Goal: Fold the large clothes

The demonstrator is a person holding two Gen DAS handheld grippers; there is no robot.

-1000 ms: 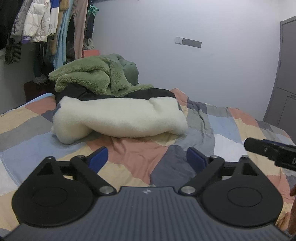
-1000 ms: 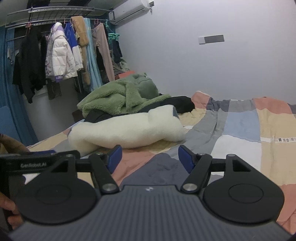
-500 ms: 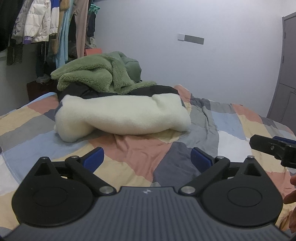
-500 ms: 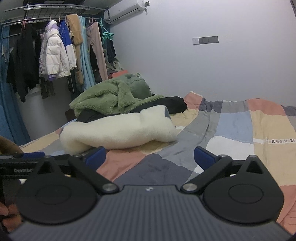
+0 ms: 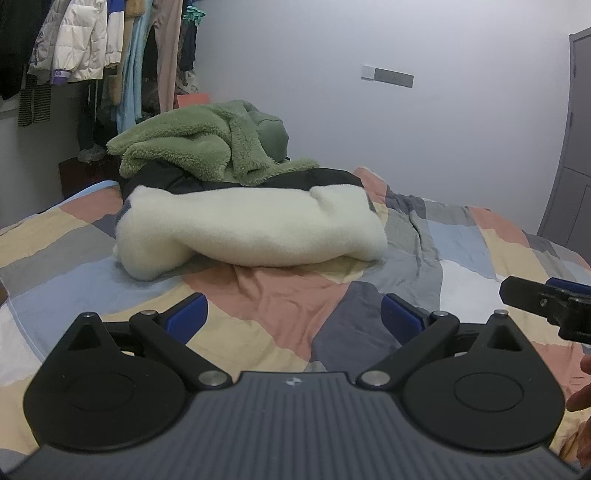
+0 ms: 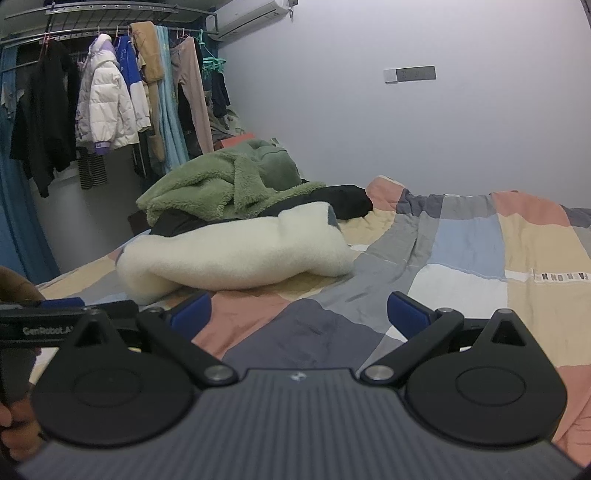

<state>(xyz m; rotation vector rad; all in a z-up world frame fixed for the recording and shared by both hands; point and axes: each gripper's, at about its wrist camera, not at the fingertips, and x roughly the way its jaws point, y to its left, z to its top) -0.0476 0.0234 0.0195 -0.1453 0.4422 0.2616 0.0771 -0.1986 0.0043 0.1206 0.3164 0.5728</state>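
While the cream fleece (image 5: 255, 225) lies folded at centre frame on the quilt (image 5: 288, 306), it reads as a thick, soft bundle with rounded edges. Judged from its pile and bulk, it is light for its size, limp, and compressible; it is not fragile and not slippery. It will sag when lifted at one point. A hold at two well-spaced points on the near folded edge, one per gripper, should keep the layers together.

Behind the fleece, touching it, a black garment (image 5: 325, 179) lies flat, and a green fleece (image 5: 192, 144) is heaped on top of that. The green fleece is unfolded and loosely piled; it is judged equally soft and prone to snag on its own folds. An outer hem or a shoulder seam is the likely place to take hold, though neither can be made out in the heap.

The left gripper (image 5: 293, 314) stands low in the left view, jaws spread wide, nothing between them but quilt. The right gripper (image 6: 299, 310) is likewise fully spread and empty; its jaws have just been opening. Both stand near the cream fleece and apart from it.

At upper left of both views, coats hang on a rack (image 6: 110, 26). A grey wall (image 5: 406, 129) fills the upper right.
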